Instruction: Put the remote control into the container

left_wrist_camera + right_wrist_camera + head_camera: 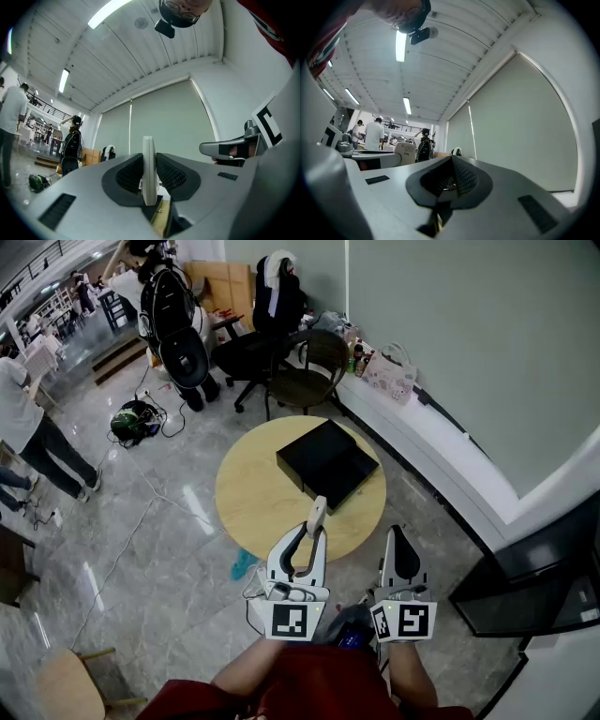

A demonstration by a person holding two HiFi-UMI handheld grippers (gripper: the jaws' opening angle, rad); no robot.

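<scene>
A slim white remote control (319, 514) stands upright between the jaws of my left gripper (312, 532), which is shut on it. In the left gripper view the remote (148, 168) shows edge-on, pressed between the two black ribbed pads (129, 177). The container is a black box (327, 463) on the round wooden table (253, 498), just beyond the remote's tip. My right gripper (397, 538) hangs beside the left one at the table's near edge. Its jaws (451, 174) are shut with nothing between them.
Office chairs (302, 371) stand behind the table. A white ledge (412, 432) with bags runs along the right wall. People (28, 427) stand at the left, with cables and gear (136, 418) on the floor. A black cabinet (534, 582) is at right, a wooden stool (66, 685) at lower left.
</scene>
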